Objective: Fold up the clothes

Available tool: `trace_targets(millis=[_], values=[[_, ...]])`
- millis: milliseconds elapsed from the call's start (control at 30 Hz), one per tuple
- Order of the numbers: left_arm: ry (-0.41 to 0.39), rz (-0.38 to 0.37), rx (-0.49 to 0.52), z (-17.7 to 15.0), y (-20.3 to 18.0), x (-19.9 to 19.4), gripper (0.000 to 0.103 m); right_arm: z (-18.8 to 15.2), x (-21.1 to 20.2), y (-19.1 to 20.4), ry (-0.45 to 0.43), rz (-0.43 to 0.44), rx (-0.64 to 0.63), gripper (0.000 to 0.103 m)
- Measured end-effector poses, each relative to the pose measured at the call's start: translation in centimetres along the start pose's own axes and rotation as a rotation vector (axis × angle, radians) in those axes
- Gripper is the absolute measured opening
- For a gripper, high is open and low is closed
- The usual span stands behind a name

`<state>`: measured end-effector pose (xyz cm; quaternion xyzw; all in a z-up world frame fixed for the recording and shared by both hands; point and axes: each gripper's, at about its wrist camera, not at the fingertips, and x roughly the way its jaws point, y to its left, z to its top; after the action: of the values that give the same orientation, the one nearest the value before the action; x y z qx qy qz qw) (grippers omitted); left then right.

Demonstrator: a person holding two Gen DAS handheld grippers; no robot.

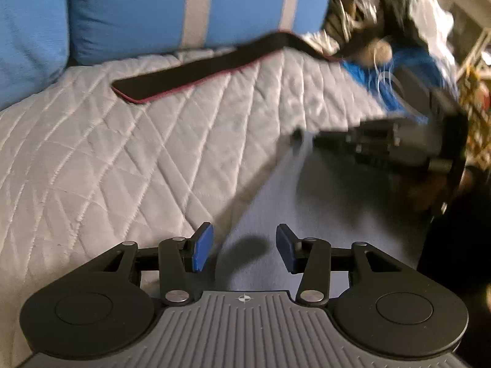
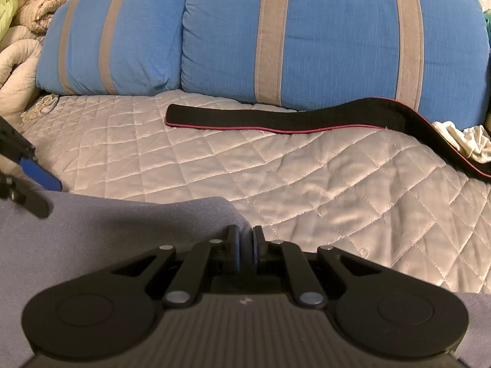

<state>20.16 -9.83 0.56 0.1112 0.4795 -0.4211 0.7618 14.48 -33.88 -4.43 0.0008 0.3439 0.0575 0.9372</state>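
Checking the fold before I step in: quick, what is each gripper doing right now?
Left gripper: open, nothing between its pads, above the grey garment.
Right gripper: shut on an edge of the grey garment.

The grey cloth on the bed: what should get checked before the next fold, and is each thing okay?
1. Right hand-held gripper pinches the grey cloth at its corner: ok.
2. Left hand-held gripper has let go, pads apart with nothing between them: ok.
3. Grey cloth lies flat enough to fold: cannot tell, only part of it shows.
4. Quilted bedspread beyond the cloth has room for it: ok.
5. Black strap with red edging lies apart from the cloth, up by the blue pillows: ok.
6. Pile of clothes stays off the cloth: cannot tell, too blurred.
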Motion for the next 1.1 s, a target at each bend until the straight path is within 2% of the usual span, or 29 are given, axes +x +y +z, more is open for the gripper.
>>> trace_targets(millis=[267, 367, 433, 500, 600, 867, 1033, 1100], values=[[-0.021, 0.014, 0.106, -0.7, -1.8, -0.3, 0.042, 0.0, 0.1, 0.0, 0.002, -0.001, -0.002, 0.009], [-0.028, 0.045, 0.157, -0.8, -2.6, -0.1, 0.042, 0.0, 0.1, 0.0, 0.004, -0.001, -0.002, 0.009], [-0.074, 0.084, 0.198, -0.9, -3.3, -0.4, 0.042, 0.0, 0.2, 0.0, 0.004, -0.002, -0.002, 0.009], [-0.111, 0.084, 0.212, -0.8, -3.6, -0.8, 0.043, 0.0, 0.2, 0.0, 0.005, -0.002, -0.003, 0.009], [-0.098, 0.050, 0.215, -0.6, -3.8, -0.6, 0.043, 0.0, 0.2, 0.0, 0.005, -0.002, -0.004, 0.009], [-0.021, 0.030, 0.198, -1.1, -3.4, 1.3, 0.043, -0.1, 0.2, -0.1, 0.007, -0.001, -0.005, 0.009], [-0.013, -0.032, 0.122, -1.0, -2.0, 1.3, 0.043, -0.1, 0.2, -0.1, 0.008, -0.002, -0.006, 0.009], [-0.027, -0.055, 0.063, -0.8, -1.1, 1.2, 0.043, -0.1, 0.2, -0.1, 0.009, -0.002, -0.005, 0.009]])
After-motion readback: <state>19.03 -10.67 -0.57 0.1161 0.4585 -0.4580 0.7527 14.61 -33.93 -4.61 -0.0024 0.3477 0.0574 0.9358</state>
